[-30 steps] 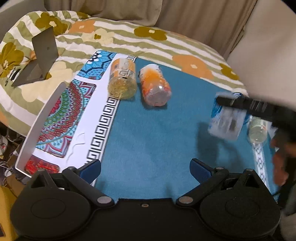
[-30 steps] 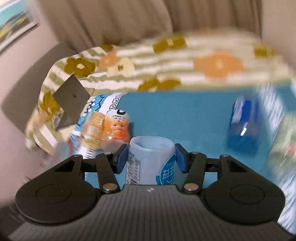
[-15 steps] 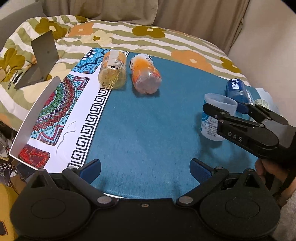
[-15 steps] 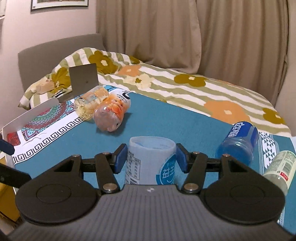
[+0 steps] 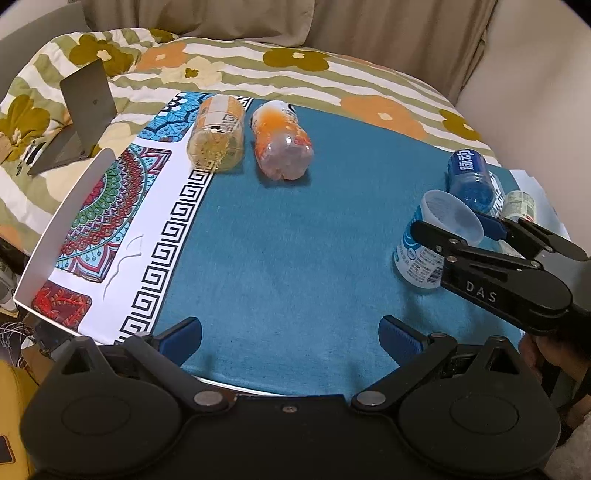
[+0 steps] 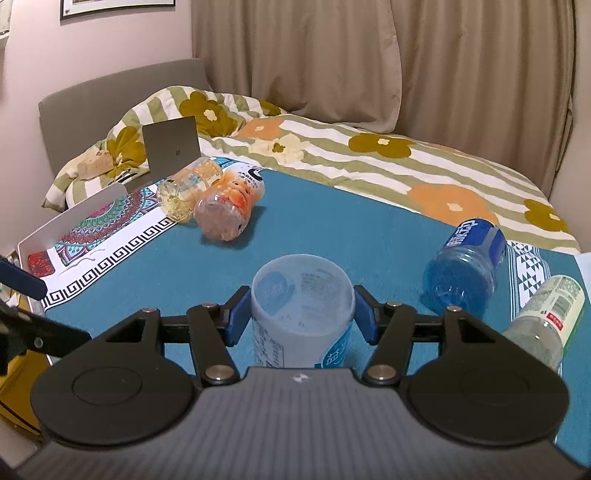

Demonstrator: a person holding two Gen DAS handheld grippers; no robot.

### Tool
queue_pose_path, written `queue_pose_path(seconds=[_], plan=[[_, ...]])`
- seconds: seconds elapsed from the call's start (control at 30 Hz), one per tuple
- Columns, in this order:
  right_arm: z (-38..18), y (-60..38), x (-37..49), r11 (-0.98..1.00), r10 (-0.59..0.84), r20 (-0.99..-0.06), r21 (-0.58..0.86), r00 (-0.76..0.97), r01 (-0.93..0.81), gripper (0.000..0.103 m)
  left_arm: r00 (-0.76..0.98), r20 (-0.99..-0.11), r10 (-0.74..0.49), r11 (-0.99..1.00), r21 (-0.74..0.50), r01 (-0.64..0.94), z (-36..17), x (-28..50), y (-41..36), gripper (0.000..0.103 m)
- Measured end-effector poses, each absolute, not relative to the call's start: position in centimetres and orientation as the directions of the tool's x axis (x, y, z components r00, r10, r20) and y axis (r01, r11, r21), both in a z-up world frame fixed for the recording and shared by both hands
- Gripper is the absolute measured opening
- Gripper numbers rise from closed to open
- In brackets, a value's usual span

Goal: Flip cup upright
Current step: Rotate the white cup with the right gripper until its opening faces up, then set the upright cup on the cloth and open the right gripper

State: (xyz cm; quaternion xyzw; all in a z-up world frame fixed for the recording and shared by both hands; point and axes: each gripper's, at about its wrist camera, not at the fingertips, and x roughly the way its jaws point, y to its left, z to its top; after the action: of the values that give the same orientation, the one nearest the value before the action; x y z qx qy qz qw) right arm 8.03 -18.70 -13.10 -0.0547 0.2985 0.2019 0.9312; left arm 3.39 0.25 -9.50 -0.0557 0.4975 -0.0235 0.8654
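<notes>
A: Count things for me, largest first.

B: One flowered quilt (image 6: 369,147), one blue cloth (image 5: 295,229) laid on it, and one patterned mat (image 5: 110,221) along the cloth's left edge. One laptop (image 6: 171,149) stands open on the quilt. Four bottles lie on their sides: the amber bottle (image 5: 218,136) and orange bottle (image 5: 282,144) side by side at the far left, the blue bottle (image 6: 467,264) and pale green bottle (image 6: 546,317) at the right. One cup (image 6: 303,314).

A: And the cup?

B: It stands mouth up on the cloth, just beside the blue bottle, between the pads of the right gripper (image 6: 301,317). Whether they press or only flank it, I cannot tell.

A: The other one?

B: The left gripper (image 5: 290,336) is spread wide over bare cloth, holding nothing.

A: Any difference between views?

B: Only the right wrist view shows the curtain (image 6: 369,59) and a picture frame (image 6: 118,5). Only the left shows the right gripper from outside.
</notes>
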Motion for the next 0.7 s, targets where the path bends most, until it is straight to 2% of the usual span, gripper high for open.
queue_pose_path(seconds=[0.13,0.2,0.27,0.57,0.7], plan=[[-13.2,-18.9,8.2,0.916,0.345,-0.592,0.042,0.728,-0.399,0.078,0.507,-0.857,-0.093,0.994,-0.11,-0.004,-9.4,3.4,-0.1,0.103],[-13.3,-19.1,8.4,0.918,0.348,-0.603,0.065,0.717,-0.391,0.085,0.507,-0.857,-0.092,0.994,-0.109,-0.004,-9.3,3.4,-0.1,0.103],[-13.2,-19.3,8.3,0.924,0.343,-0.601,0.077,0.722,-0.374,0.102,0.508,-0.857,-0.094,0.994,-0.111,-0.003,-9.3,3.3,-0.2,0.103],[-10.7,-20.7,8.1,0.938,0.333,-0.608,0.137,0.721,-0.318,0.103,0.531,-0.841,-0.103,0.995,-0.093,0.045,-7.1,3.2,-0.8,0.103],[-7.4,-22.0,7.7,0.953,0.304,-0.656,0.198,0.691,-0.231,0.103,0.562,-0.822,-0.096,0.994,-0.052,0.095,-4.6,3.2,-1.5,0.103]])
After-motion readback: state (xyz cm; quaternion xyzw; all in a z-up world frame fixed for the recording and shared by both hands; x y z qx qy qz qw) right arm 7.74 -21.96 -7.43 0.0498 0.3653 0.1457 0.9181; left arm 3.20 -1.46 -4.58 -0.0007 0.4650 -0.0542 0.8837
